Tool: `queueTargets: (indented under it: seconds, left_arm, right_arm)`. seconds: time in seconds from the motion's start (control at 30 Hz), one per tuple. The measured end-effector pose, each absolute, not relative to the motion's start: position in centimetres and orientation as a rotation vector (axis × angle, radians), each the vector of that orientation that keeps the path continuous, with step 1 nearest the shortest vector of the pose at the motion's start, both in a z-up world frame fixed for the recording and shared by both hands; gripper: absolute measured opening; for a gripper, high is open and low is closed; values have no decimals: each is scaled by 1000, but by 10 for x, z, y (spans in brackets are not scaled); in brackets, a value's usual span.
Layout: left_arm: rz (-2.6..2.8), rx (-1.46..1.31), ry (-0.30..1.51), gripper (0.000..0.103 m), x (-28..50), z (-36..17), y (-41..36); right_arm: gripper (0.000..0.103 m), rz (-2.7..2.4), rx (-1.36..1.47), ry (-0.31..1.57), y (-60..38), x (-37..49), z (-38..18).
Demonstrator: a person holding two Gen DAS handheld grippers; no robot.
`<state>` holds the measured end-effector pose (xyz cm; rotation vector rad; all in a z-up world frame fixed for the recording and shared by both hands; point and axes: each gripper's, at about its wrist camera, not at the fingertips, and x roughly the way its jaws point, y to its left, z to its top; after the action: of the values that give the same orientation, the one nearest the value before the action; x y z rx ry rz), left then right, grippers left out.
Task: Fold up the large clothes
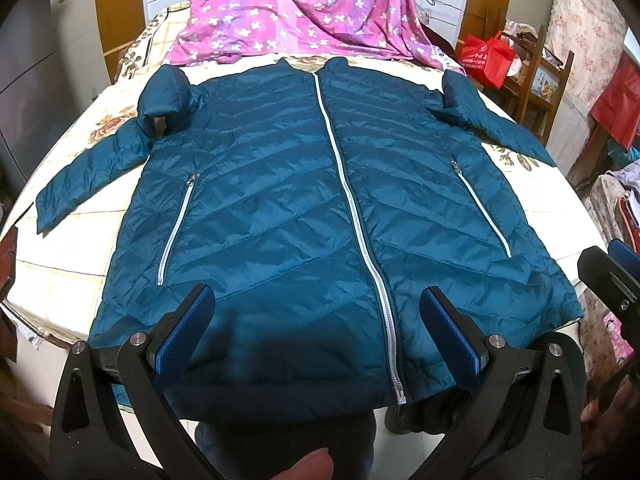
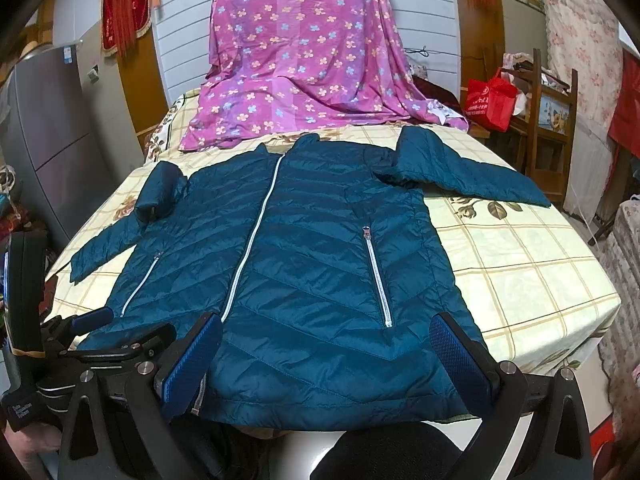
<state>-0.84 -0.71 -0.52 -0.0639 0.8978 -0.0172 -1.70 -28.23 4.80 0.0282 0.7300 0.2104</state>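
Two grippers hung over the near edge of the bed [image 2: 540, 264]. The left gripper [image 1: 316, 324] was spread wide and held nothing. The right gripper [image 2: 326, 354] was spread wide too, with nothing in it. One blue jacket [image 1: 280, 208] lay flat on the bed, zipped up, with three white zippers and two sleeves. Far behind lay one pink flowered sheet [image 1: 304, 12], and one red bag [image 2: 490, 102] sat far right.

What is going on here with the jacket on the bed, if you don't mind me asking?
A person holds a two-finger gripper in each hand over a teal puffer jacket spread front-up on a bed, zipped closed, hem nearest the cameras. The left gripper and right gripper both hover open above the hem, gripping nothing. Both sleeves lie out to the sides, the left sleeve bunched at the shoulder. No fold has been made yet. A pink floral sheet is draped beyond the collar.
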Motion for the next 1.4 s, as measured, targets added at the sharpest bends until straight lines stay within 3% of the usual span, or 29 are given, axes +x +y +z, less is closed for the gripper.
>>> queueTargets:
  seconds: [1.4]
  left_arm:
    - [-24,-70,908,103,-5,-10,-5]
  right_arm:
    - [103,222,18,742,-275,-14,45]
